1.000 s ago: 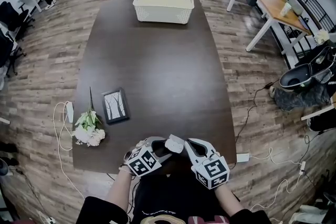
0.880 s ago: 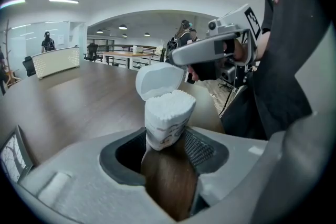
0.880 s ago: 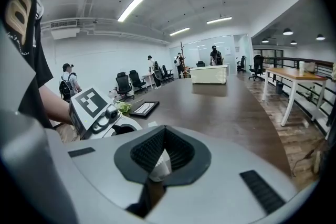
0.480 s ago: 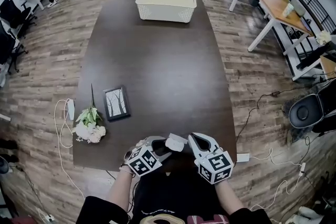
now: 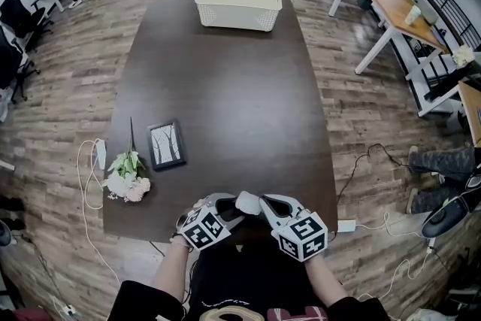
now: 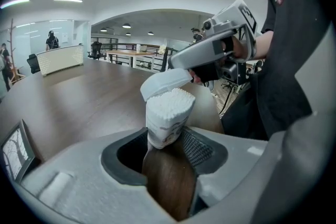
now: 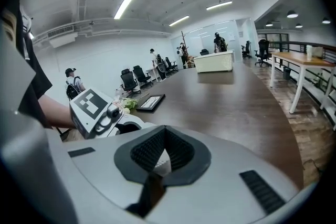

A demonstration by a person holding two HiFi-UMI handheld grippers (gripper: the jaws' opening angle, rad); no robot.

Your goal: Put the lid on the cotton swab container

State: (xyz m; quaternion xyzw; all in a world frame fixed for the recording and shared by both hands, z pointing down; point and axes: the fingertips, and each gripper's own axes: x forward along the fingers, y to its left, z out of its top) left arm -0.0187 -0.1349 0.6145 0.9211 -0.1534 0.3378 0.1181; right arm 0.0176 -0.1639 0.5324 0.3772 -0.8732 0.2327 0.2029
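The cotton swab container [image 6: 167, 115], a small clear tub packed with white swabs, stands upright between the jaws of my left gripper [image 6: 168, 139], which is shut on it. The white lid [image 6: 164, 83] hangs tilted just over the swab tips, touching or nearly touching them. My right gripper [image 6: 195, 77] pinches its far edge. In the right gripper view the right gripper [image 7: 159, 159] is shut on a white sliver of lid. From the head view, both grippers meet over the near table edge: left gripper [image 5: 224, 208], right gripper [image 5: 264, 207], lid [image 5: 247, 201] between them.
On the dark table [image 5: 225, 86] a white basket [image 5: 238, 4] stands at the far end. A picture frame [image 5: 165, 145] and a bunch of flowers [image 5: 128, 178] lie near the left edge. Cables and a power adapter [image 5: 347, 225] lie on the floor.
My right gripper has moved left with the lid, closing the gap to the left gripper. The left gripper has stayed in place with the container.
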